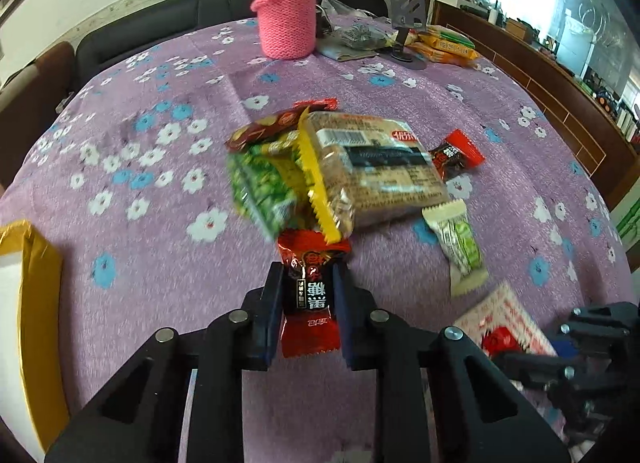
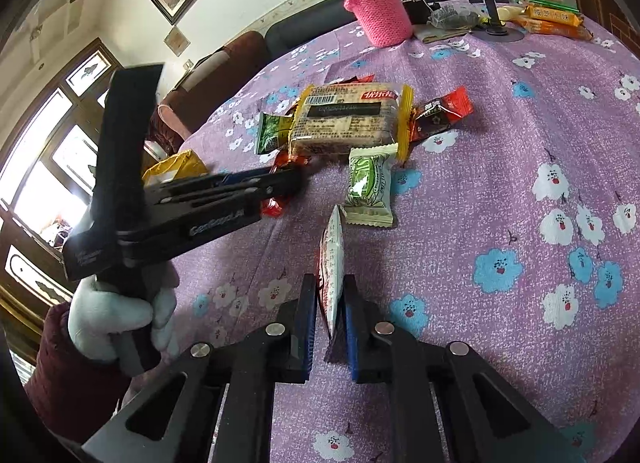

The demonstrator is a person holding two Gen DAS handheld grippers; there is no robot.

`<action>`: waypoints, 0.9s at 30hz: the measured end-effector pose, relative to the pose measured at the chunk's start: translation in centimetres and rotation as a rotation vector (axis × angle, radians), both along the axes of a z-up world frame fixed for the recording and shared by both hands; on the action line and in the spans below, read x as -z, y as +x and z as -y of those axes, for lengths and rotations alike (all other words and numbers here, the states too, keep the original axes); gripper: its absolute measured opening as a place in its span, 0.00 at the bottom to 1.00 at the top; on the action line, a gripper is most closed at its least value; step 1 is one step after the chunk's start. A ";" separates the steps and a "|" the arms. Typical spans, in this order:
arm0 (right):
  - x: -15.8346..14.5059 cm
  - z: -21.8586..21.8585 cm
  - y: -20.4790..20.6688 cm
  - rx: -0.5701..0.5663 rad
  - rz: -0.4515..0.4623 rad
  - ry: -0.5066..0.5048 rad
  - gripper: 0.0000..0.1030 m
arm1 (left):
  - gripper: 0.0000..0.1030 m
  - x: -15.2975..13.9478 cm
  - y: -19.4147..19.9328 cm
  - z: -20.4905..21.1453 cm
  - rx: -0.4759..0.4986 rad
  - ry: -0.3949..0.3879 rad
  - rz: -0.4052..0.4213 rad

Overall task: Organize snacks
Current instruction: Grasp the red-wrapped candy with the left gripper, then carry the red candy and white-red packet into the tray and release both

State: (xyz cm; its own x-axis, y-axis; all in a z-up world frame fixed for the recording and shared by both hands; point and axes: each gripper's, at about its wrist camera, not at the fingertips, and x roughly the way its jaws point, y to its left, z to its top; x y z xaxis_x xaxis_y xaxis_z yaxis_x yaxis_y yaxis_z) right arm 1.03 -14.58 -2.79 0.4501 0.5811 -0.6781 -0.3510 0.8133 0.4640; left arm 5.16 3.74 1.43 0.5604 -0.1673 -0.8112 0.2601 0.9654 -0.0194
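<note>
in the left wrist view, the left gripper [image 1: 307, 295] is clamped on a red-and-black candy [image 1: 309, 295], just in front of the big cracker pack [image 1: 376, 167] on the purple floral tablecloth [image 1: 160, 223]. a green pea packet [image 1: 260, 183] lies against the cracker pack's left side.

in the right wrist view, the right gripper [image 2: 330, 299] is clamped on a thin white-and-red sachet [image 2: 332, 263], held edge-up well short of the cracker pack [image 2: 344, 119]. a white-green candy [image 2: 368, 187] lies between them.

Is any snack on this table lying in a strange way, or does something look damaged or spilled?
Nothing looks spilled or torn. The loose snacks lie in an untidy heap: the big biscuit pack rests on top of the green pea packet. Each gripper holds one snack: left gripper a red-black candy, right gripper a white sachet.
</note>
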 end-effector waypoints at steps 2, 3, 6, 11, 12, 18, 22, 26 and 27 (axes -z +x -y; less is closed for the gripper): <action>-0.3 -0.1 -0.2 -0.008 0.018 -0.004 0.12 | 0.20 -0.6 -1.1 -0.9 -0.019 -0.024 0.015; -0.5 -0.2 -0.5 -0.013 0.034 -0.006 0.12 | 0.20 -0.9 -1.6 -1.4 -0.027 -0.040 0.018; -1.2 -0.6 -1.2 -0.018 0.084 -0.022 0.12 | 0.20 -2.5 -4.0 -3.4 -0.058 -0.083 0.043; -2.1 -1.8 -2.0 -0.034 0.096 -0.034 0.12 | 0.20 -6.3 -9.3 -9.2 -0.133 -0.119 0.112; -2.6 -2.3 -2.3 -0.048 0.093 -0.025 0.12 | 0.20 -7.0 -10.5 -10.9 -0.163 -0.118 0.128; -6.3 -9.5 -4.4 -0.199 0.122 0.006 0.12 | 0.20 -8.0 -14.2 -20.6 -0.373 -0.104 0.157; -8.2 -16.9 -5.5 -0.327 0.135 0.014 0.11 | 0.21 -6.2 -15.0 -25.9 -0.483 -0.128 0.108; -8.2 -23.9 -6.1 -0.419 0.119 -0.014 0.11 | 0.21 -4.5 -14.9 -29.0 -0.538 -0.152 0.077; -7.8 -26.0 -6.2 -0.438 0.113 -0.035 0.11 | 0.21 -4.2 -14.8 -29.5 -0.547 -0.162 0.075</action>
State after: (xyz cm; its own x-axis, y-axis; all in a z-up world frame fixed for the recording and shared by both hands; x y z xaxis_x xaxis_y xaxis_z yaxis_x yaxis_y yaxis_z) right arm -5.16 11.38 4.98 0.2395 0.7111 -0.6610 -0.7125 0.5912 0.3779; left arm -9.68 33.22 5.62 0.6550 0.0444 -0.7543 -0.2700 0.9461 -0.1787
